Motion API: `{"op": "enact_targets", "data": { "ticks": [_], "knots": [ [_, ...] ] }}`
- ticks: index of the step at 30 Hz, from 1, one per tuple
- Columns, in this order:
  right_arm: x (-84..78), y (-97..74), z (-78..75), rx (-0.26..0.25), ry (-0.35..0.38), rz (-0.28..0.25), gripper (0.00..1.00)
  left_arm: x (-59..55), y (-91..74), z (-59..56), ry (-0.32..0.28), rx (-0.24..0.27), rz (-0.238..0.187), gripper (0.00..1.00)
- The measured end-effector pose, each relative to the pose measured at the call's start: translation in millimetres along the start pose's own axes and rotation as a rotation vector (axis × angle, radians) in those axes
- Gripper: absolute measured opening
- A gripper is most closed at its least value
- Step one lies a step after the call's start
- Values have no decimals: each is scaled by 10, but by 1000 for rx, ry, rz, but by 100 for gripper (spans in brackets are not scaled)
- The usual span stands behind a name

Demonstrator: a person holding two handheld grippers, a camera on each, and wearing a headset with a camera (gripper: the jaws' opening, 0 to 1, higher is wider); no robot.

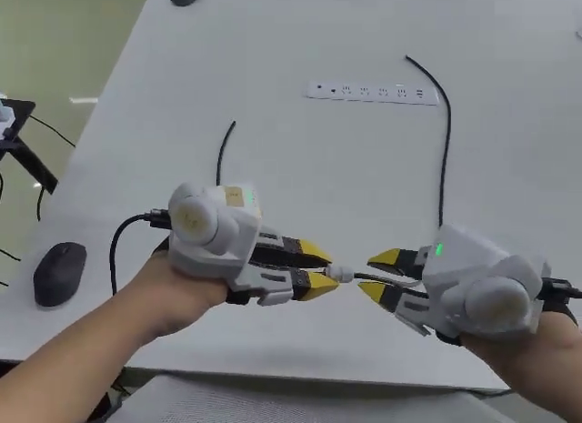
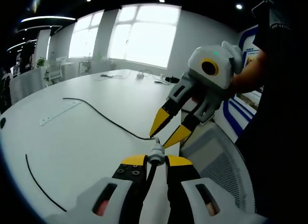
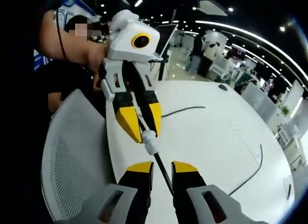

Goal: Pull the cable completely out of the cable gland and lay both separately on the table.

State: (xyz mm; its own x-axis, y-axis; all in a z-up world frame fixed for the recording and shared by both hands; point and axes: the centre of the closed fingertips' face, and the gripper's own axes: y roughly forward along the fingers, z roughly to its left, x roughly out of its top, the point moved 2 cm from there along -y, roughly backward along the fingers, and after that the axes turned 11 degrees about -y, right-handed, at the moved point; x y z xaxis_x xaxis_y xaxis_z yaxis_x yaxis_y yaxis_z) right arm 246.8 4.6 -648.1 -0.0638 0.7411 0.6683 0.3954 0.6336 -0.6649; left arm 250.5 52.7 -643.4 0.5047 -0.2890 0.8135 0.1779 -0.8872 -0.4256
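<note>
A small white cable gland [image 1: 342,274] sits between the yellow-tipped jaws of my left gripper [image 1: 327,269], which is shut on it just above the table's near edge. In the left gripper view the gland [image 2: 155,154] shows at my left gripper [image 2: 155,161]. A thin black cable [image 1: 446,141] runs out of the gland, passes between the parted jaws of my right gripper [image 1: 371,275], and trails away across the table. In the right gripper view the cable [image 3: 163,172] lies in the gap of my right gripper [image 3: 162,167], just short of the gland [image 3: 149,142].
A white power strip [image 1: 373,92] lies far back on the white table [image 1: 300,168]. A second short black cable [image 1: 223,155] lies left of centre. A dark mouse [image 1: 59,273] rests at the left edge. A grey mesh chair seat [image 3: 72,156] is below the grippers.
</note>
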Motion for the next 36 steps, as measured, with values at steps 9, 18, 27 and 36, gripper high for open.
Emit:
{"op": "enact_targets", "data": {
  "ticks": [9, 18, 27, 36],
  "knots": [
    [12, 23, 2, -52, -57, 31, 6, 23, 7, -21, -6, -20, -12, 15],
    [19, 0, 16, -65, -79, 27, 2, 53, 18, -62, 1, -29, -21, 15],
    [-20, -12, -10, -74, -48, 37, 0, 64, 2, -63, 24, -16, -25, 15],
    [-101, -19, -111, -104, 5, 46, 0, 112, -46, -2, 8, 3, -52, 15]
  ]
}}
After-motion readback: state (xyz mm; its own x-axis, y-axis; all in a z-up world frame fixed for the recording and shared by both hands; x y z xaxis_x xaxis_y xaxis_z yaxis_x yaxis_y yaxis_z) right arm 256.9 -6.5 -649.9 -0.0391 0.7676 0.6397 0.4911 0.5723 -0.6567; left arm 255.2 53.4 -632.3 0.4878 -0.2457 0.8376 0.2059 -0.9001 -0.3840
